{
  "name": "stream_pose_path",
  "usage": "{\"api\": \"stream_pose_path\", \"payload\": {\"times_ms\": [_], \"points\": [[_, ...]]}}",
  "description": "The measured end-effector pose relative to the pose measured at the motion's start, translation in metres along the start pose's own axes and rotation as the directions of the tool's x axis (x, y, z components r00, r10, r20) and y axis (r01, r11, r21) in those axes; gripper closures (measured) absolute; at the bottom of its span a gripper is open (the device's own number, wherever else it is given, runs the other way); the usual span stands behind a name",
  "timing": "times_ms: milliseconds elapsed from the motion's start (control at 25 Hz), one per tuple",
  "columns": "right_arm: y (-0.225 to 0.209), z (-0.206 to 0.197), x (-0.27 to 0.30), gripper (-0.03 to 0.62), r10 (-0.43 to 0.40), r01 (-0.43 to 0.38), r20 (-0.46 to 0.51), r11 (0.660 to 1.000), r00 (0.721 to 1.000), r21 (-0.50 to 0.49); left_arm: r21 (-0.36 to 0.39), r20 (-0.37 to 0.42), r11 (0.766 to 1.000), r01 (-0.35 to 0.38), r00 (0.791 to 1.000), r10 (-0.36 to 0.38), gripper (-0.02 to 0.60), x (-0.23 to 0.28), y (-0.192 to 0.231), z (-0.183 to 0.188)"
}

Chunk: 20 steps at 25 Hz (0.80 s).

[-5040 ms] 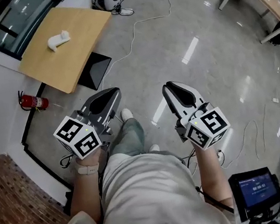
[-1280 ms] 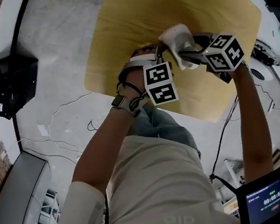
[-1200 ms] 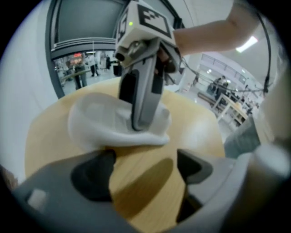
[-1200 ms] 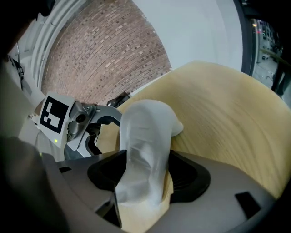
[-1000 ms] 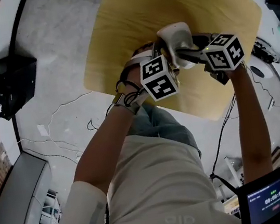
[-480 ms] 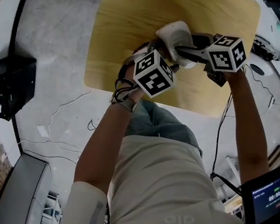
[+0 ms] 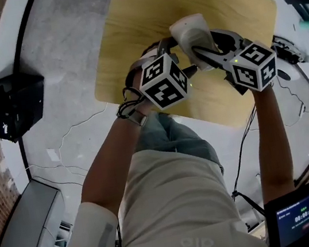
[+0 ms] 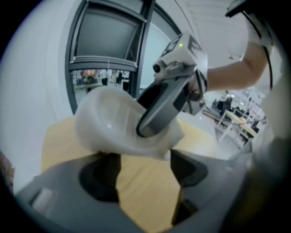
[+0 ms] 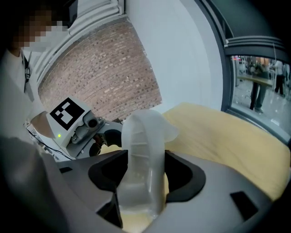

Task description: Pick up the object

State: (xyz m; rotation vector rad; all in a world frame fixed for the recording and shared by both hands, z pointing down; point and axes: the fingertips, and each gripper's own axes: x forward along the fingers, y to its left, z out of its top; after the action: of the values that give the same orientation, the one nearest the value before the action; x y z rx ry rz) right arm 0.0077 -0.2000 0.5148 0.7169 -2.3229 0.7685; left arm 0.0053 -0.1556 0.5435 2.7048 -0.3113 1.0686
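Two grippers are holding one white plastic object (image 7: pixel 191 34) over a pale wooden table (image 7: pixel 138 18); the object, a curved and slightly translucent shell with a broad end and a narrower ribbed band, is hanging roughly above the table's middle; bare tabletop is showing under it in both gripper views, so it is looking clear of the wood. The right gripper (image 9: pixel 144 170) is clamping its two dark pads on the narrow band, one on each side, and the band is rising upright out of the jaws; the left gripper (image 8: pixel 145 157) is facing the object from the opposite side; its jaws, which have just been closing, are standing fairly wide, with the shell's broad lower edge sitting between the tips and touching both, so they are pinching it across that wide end. In the left gripper view one grey finger of the right gripper is lying across the front of the shell. Both of the person's forearms are reaching forward over the table's near edge; a black box (image 7: pixel 15 104) is sitting on the grey floor well to the table's left; a brick wall (image 9: pixel 104 68) is filling the background behind the left gripper; a small lit screen (image 7: pixel 300 219) is glowing beside the person's right elbow.
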Motion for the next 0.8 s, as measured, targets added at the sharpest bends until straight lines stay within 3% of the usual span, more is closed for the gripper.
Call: {"api": "stream_pose_path", "payload": {"times_ms": [360,560,800], "points": [[-0.005,0.053,-0.068,0.333,-0.149,0.16,0.15,0.985,0.977,-0.069,0.161,0.098,0.986,-0.049,0.995,0.033,0.252,-0.029,0.003,0.078],[-0.001,0.081,-0.122,0.333,-0.25,0.278,0.258,0.957,0.933,-0.078,0.299,0.142,0.952,-0.064,0.99,0.022,0.253,-0.048,-0.007,0.129],[0.002,0.11,-0.222,0.333,-0.372,0.432,0.367,0.897,0.853,-0.094,0.439,0.203,0.895,-0.078,0.979,-0.014,0.253,-0.062,-0.034,0.218]]}}
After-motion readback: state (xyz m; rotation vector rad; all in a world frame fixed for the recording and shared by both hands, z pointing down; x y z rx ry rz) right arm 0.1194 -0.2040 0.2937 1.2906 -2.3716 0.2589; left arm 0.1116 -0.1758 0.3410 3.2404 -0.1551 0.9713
